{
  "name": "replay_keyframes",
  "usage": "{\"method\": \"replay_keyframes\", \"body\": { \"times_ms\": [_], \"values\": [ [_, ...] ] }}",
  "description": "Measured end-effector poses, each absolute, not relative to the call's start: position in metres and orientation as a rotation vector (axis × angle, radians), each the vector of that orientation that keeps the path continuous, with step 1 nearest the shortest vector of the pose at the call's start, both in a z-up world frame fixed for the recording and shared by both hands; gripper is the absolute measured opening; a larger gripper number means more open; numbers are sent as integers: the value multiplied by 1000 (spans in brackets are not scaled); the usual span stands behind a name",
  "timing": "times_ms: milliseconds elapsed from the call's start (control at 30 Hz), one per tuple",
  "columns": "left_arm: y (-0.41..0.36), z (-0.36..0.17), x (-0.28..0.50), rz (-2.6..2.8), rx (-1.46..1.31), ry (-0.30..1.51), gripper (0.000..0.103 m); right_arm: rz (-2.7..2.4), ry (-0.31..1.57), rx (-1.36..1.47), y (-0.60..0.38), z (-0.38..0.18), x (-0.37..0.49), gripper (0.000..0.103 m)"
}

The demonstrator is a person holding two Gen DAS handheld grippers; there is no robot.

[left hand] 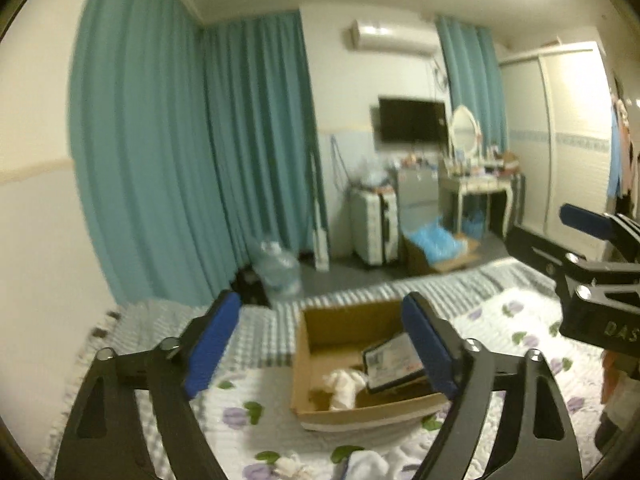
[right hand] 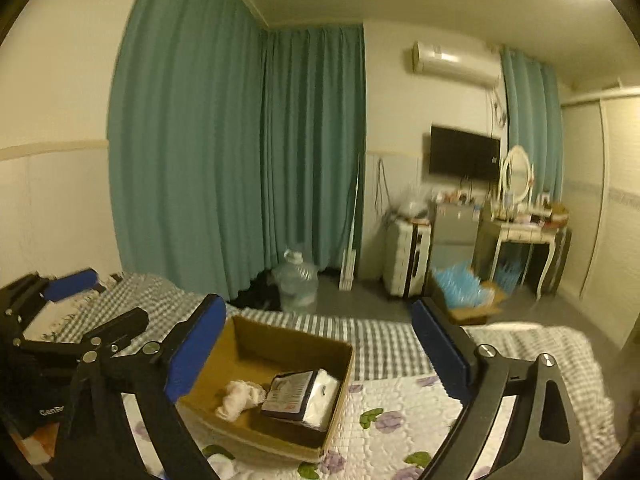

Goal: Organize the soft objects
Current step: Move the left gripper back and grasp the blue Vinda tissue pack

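Box (right hand: pixel 256 364) on the bed (right hand: pixel 400 412), rag (right hand: pixel 240 398) and pack (right hand: pixel 296 398) inside.
My left gripper (left hand: pixel 324 344) and right gripper (right hand: pixel 320 354) both gape wide, empty; loose sock (left hand: pixel 366 462) near me may get missed, or a jaw could knock the box.

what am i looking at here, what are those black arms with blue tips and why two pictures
Each picture comes from a camera on a hand-held gripper that a person carries, one per hand. The left hand-held gripper and the right hand-held gripper both stand open and hold nothing. Each also shows at the edge of the other's view. Below them is a bed with a floral quilt. On it sits a cardboard box holding a white cloth and a flat packet. More white cloths lie on the quilt.
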State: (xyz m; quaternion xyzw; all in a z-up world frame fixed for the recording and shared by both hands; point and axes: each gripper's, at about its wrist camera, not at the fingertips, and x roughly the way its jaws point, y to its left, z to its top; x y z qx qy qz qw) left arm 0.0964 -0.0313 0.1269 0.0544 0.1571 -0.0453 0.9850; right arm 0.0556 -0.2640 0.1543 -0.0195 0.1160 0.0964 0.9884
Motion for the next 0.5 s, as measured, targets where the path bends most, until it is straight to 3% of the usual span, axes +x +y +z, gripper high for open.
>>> {"method": "replay_keyframes", "body": {
  "times_ms": [233, 500],
  "values": [
    [-10, 160, 29, -71, 88, 247, 86, 213, 204, -51, -266, 175, -35, 102],
    [-2, 128, 10, -26, 63, 301, 86, 251, 288, -32, -260, 134, -57, 102]
  ]
}}
